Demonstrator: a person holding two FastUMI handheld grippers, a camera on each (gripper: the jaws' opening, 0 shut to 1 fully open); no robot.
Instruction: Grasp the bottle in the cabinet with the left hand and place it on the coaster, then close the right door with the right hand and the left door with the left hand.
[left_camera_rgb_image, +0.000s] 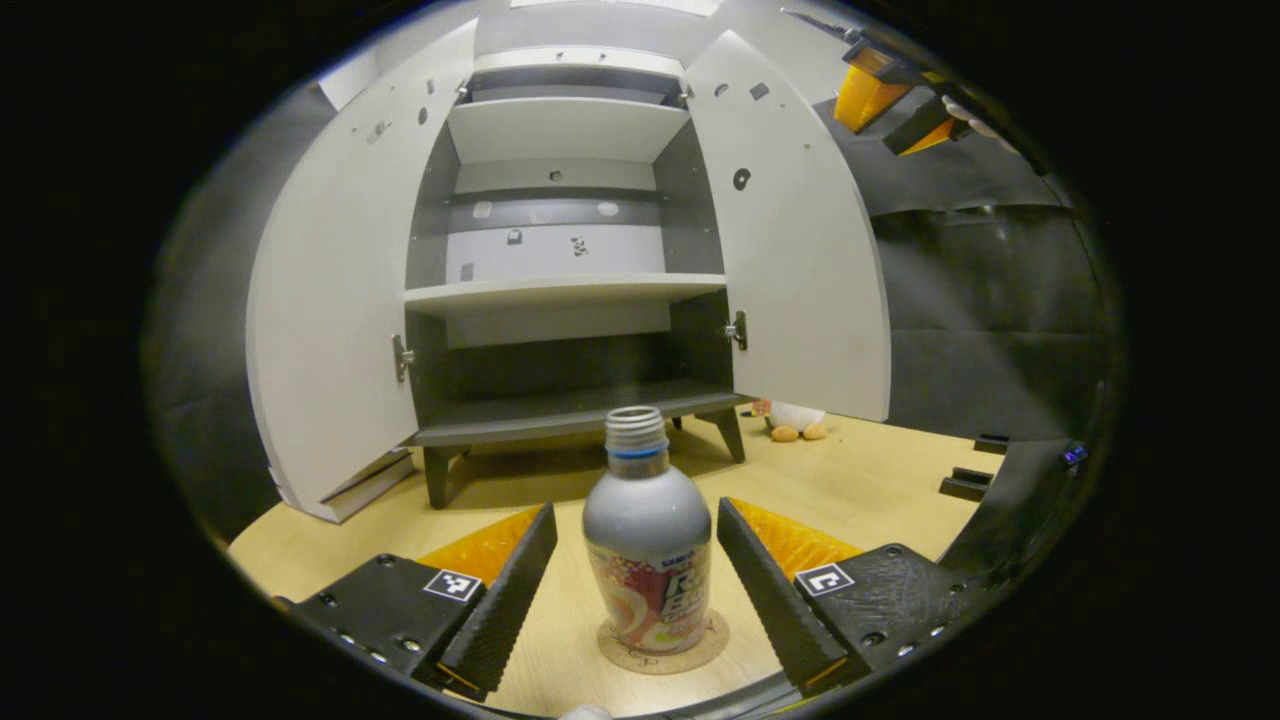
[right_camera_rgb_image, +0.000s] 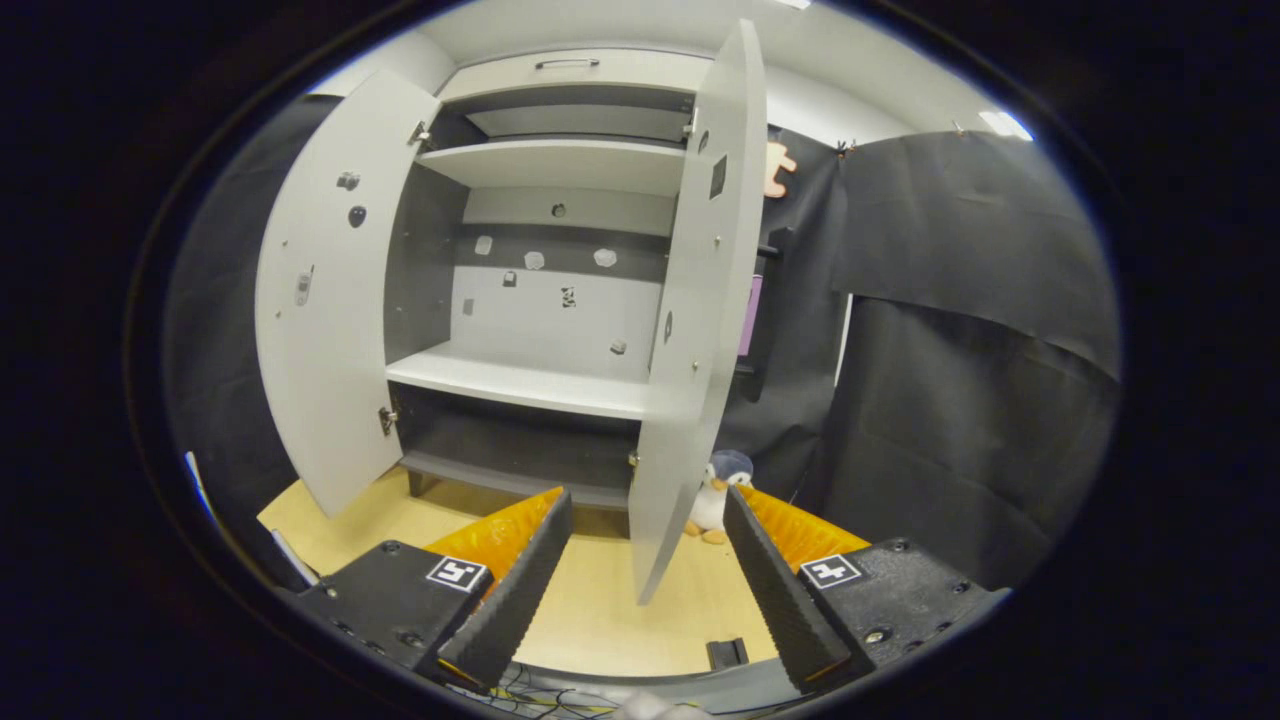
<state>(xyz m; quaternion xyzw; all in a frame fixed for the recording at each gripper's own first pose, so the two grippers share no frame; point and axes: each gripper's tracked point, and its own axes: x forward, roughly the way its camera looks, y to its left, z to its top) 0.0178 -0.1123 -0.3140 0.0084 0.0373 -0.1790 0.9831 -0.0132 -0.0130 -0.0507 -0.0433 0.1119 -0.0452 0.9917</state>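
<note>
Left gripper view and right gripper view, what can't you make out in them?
- Coaster: in the left gripper view the bottle covers most of it.
- Plush penguin: in the right gripper view the right door hides part.
- Right gripper: cut off at the left gripper view's upper edge.
- Bottle label: too blurred.

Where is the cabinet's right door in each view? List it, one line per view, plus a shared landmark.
Left gripper view: right door swung open, right of centre, its inner face showing.
Right gripper view: right door at centre, nearly edge-on.
Shared landmark: the plush toy by the door's lower corner.
</note>
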